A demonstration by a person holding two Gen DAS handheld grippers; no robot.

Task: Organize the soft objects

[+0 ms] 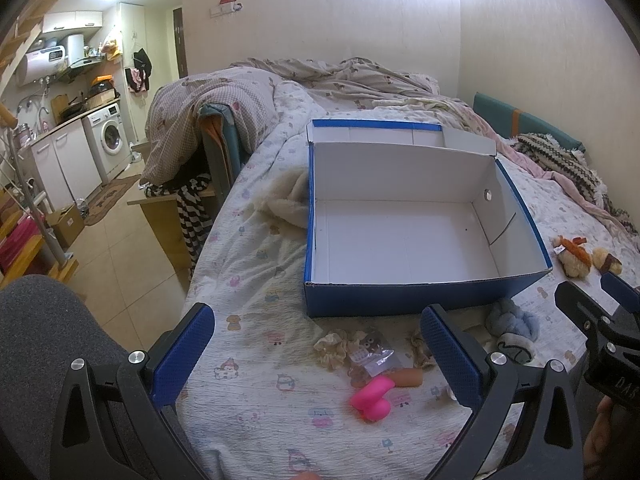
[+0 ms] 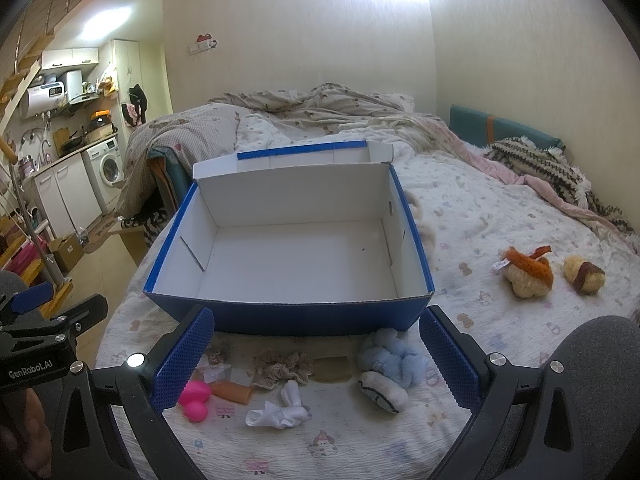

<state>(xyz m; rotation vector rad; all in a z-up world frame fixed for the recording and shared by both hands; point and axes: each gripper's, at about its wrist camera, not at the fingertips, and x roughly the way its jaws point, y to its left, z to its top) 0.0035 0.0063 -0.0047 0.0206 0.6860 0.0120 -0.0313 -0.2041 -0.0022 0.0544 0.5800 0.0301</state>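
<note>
Just ahead of both pairs of spread fingers, small soft things lie on the bed sheet (image 2: pixel 460 208): a pink toy (image 2: pixel 195 397) by the right gripper's (image 2: pixel 316 354) near-left finger, a white sock (image 2: pixel 280 410) and a beige scrunchie (image 2: pixel 282 368) between its fingers, a blue plush (image 2: pixel 394 360) toward the right one. Beyond them sits the blue box (image 2: pixel 288 240), lid open. The left gripper (image 1: pixel 316 354) is likewise released, holding nothing.

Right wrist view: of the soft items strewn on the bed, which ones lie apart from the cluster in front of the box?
The two tan plush toys right of the blue box, one topped orange, one brown. The rest lie before it.
</note>
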